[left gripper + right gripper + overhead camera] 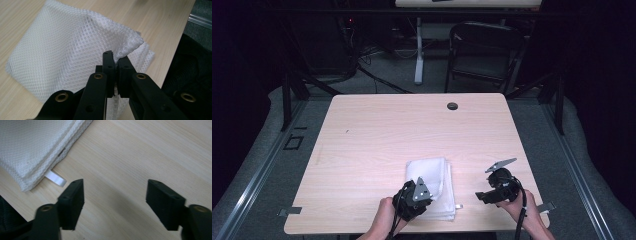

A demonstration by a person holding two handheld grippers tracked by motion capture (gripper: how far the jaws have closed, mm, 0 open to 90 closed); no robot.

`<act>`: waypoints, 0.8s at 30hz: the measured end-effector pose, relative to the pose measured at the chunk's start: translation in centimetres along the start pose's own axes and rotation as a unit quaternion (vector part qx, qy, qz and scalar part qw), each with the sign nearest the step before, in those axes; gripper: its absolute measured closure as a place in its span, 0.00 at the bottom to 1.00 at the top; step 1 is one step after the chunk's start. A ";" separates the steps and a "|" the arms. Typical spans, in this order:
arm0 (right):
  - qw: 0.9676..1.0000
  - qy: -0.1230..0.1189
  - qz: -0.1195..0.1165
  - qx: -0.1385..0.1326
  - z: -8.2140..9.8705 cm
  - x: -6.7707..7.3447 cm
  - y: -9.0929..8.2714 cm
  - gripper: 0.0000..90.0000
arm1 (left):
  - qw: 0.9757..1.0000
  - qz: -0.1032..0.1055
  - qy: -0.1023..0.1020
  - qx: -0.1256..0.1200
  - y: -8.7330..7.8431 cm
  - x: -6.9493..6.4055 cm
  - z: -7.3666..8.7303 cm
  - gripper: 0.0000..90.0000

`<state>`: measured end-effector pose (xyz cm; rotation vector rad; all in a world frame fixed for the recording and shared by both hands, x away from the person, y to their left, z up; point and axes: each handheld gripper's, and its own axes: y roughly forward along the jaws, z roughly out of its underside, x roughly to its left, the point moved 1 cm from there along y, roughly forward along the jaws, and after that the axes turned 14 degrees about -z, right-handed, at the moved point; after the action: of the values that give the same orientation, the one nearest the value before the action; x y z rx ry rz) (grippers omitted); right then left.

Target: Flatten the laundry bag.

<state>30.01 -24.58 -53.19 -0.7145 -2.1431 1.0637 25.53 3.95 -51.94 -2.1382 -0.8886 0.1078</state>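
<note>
1. Mesh is pinched at a raised corner by the fingers (110, 65) of the left gripper (115, 67); they are clenched on a gathered fold of the white mesh bag (67, 52).
2. The right gripper (115, 202) is released: its fingers (72, 200) stand apart over bare wood, nothing between them, just beside the bag's hem and a small white tab (55, 178).
3. The bag is seen folded flat in the high view (432, 185), near the front edge of the counter (377, 135), between the two grippers; the left gripper (414, 199) sits over its near left corner and the right gripper (492, 192) lies apart to its right.
4. By judgement, the step in hand is an unfolding or a lift of the top layer. The pinch is best kept on one layer alone, and the corner raised slowly so that the layers beneath are not dragged along.
5. The right fingers would best be closed on the near hem or tab, low against the wood, to hold the rest down; a grasp through several layers should be avoided.
6. The counter is pale wood with a dark round grommet (452, 106) near its far edge.
7. Beyond it, a dark folding chair (484, 50), a white desk leg (418, 50) and cables on grey flooring are seen in a dim room.
</note>
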 end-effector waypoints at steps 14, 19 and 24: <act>0.999 -0.002 -0.047 -0.022 -3.6 1.7 2.4 1.00 | 1.000 0.003 -0.006 -0.002 -0.4 0.4 0.2 0.97; 0.998 0.009 -0.057 -0.013 -5.3 1.5 4.5 1.00 | 1.000 0.000 -0.006 -0.005 -0.6 0.5 0.2 0.97; 0.998 0.026 -0.059 -0.014 -6.4 1.2 5.9 1.00 | 1.000 0.002 -0.008 -0.008 -0.7 0.6 0.2 0.97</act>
<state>35.01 -17.59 -54.71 -0.6136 -2.1321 0.9441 25.56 4.77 -51.50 -2.1565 -0.8968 0.1213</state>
